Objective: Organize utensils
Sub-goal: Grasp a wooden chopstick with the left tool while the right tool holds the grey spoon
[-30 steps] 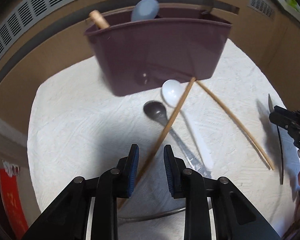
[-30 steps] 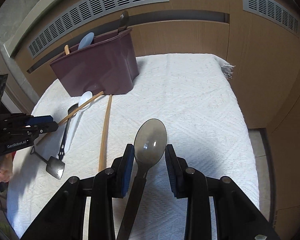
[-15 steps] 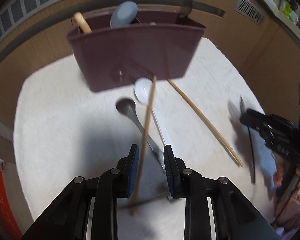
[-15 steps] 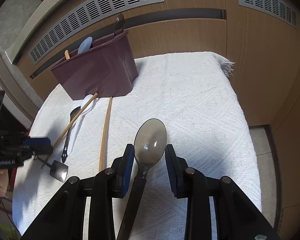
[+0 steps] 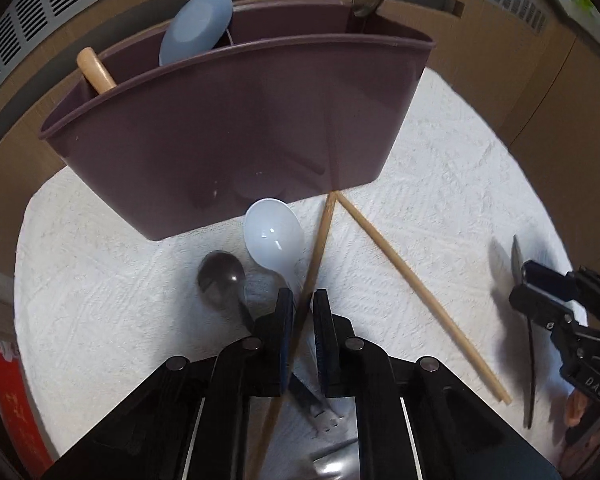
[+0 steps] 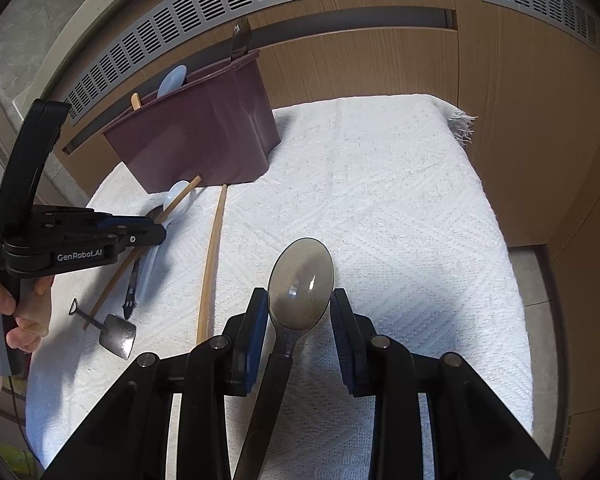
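The left gripper has just been closing on a chopstick and now pinches it partway along its length; the far tip lies at the foot of the caddy on the cloth-covered tabletop. The stick looks light, stiff and smooth, so it may pivot or slide in the pads; a hold nearer its middle should keep it level. It crosses a white spoon and a dark spoon, which could be dragged as it lifts. The second chopstick lies just to the right. Further right, the right gripper grasps a smoky spoon by the neck, bowl forward, slick plastic and light.
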Demonstrator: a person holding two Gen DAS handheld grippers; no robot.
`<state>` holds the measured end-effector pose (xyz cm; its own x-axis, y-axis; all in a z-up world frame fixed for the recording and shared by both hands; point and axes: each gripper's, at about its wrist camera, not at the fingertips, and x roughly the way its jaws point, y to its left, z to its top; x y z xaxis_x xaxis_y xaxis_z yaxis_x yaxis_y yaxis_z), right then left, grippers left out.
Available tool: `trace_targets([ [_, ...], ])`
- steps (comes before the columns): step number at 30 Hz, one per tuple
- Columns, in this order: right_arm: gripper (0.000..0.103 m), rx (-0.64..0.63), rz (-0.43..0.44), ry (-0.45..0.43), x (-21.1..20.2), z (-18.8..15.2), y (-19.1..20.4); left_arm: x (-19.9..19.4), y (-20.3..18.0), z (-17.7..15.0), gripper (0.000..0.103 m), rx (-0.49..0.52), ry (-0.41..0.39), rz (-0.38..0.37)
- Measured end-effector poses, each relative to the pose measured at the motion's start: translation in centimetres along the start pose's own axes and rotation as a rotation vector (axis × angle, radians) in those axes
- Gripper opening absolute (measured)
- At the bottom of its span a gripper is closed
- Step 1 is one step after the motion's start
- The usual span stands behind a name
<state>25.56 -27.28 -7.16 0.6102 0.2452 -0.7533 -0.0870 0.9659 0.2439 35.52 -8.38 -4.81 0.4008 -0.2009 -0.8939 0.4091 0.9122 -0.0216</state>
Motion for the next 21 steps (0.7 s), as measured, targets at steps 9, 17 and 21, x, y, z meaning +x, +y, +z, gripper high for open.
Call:
trace_targets([
  [9, 0.029, -0.030, -0.020, -0.023, -0.5, 0.1, 1.2, -6.7, 3.9, -5.4, 0.008, -0.203, -0.259, -0.054],
  [17, 0.029, -0.114, -0.040, -0.107, -3.4, 0.8, 4.4, -12.4, 5.2, -7.5, 0.006, -0.279, -0.409, -0.082],
  [21, 0.028, -0.156, -0.051, -0.192, -6.5, 2.0, 5.9, -16.5, 5.4, -6.9, 0.005, -0.283, -0.514, -0.117],
])
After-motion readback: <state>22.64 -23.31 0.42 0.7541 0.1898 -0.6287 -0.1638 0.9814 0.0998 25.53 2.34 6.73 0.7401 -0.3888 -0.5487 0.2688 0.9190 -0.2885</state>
